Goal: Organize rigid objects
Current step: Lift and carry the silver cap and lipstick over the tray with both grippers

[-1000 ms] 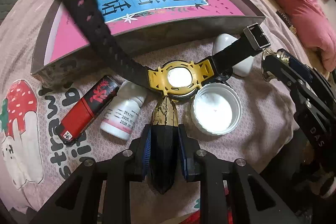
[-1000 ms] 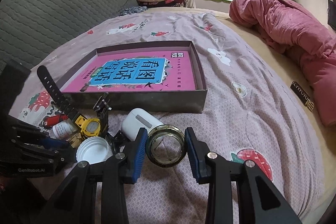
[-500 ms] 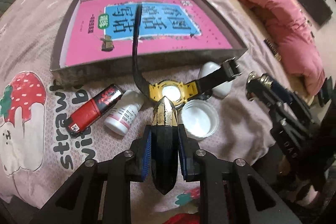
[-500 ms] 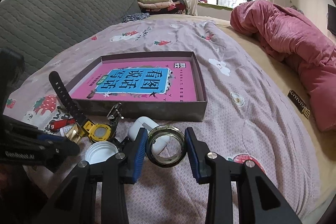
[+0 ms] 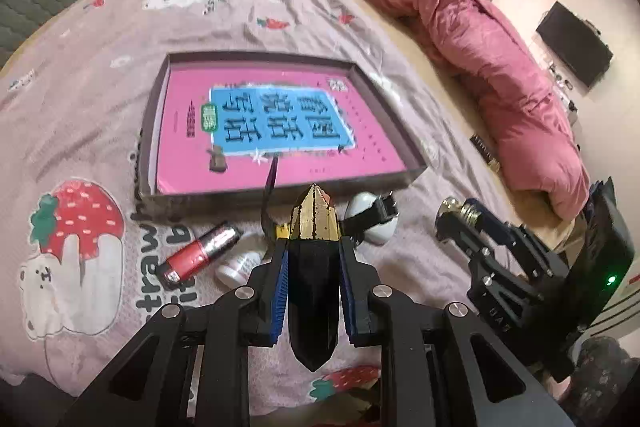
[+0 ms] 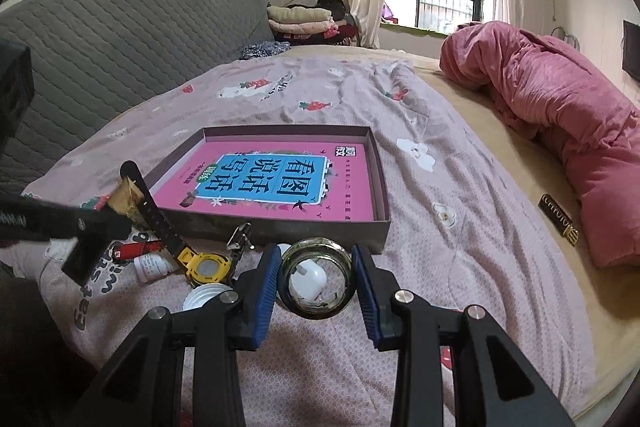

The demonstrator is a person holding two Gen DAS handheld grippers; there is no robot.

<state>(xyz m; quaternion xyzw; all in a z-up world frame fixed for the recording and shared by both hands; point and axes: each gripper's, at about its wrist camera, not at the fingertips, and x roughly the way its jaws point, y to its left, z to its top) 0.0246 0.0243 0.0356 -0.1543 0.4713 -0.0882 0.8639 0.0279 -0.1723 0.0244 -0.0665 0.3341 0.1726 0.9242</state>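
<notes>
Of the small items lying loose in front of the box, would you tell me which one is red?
The red lighter, lying leftmost; beside it are a white bottle, a yellow-cased watch and a white cap.

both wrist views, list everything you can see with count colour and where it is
box: 1, grey, on the bedspread, pink book inside
watch: 1, yellow case, black strap, in front of the box
red tube: 1, red and black, lying left of the watch
white bottle: 1, white, beside the red tube
white cap: 1, white, open side up, near the watch
white case: 1, white, right of the watch
pink quilt: 1, bunched at far right
black and gold piece: 1, in the left gripper
glass jar: 1, clear, in the right gripper
</notes>
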